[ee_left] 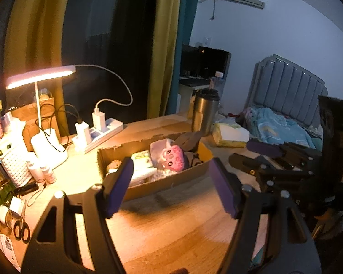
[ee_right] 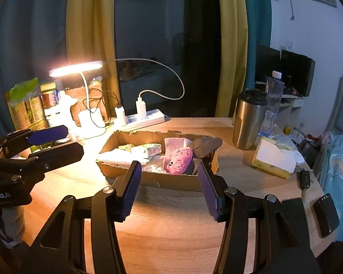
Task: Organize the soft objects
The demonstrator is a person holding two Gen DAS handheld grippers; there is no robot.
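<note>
A shallow cardboard box (ee_left: 171, 180) (ee_right: 169, 180) sits mid-desk. In it lie a pink plush toy (ee_left: 175, 157) (ee_right: 179, 159), a pale pink cloth (ee_right: 176, 143), white tissue packs (ee_left: 141, 162) (ee_right: 148, 149), white cloth (ee_right: 119, 156) and a dark grey soft item (ee_left: 189, 140) (ee_right: 205, 145). My left gripper (ee_left: 171, 182) is open and empty, just in front of the box. My right gripper (ee_right: 169, 182) is open and empty, also just before the box. The right gripper shows at the right of the left wrist view (ee_left: 251, 153), the left gripper at the left of the right wrist view (ee_right: 64, 141).
A lit desk lamp (ee_left: 41, 75) (ee_right: 75, 68), power strip (ee_left: 103, 132) (ee_right: 146, 118), steel tumbler (ee_left: 204, 111) (ee_right: 249, 118), water bottle (ee_right: 272, 105), yellow tissue box (ee_left: 229, 134) (ee_right: 274, 159), car key (ee_right: 305, 179), dark phone (ee_right: 325, 214), scissors (ee_left: 21, 229) and jars at left. A bed (ee_left: 283, 123) lies right.
</note>
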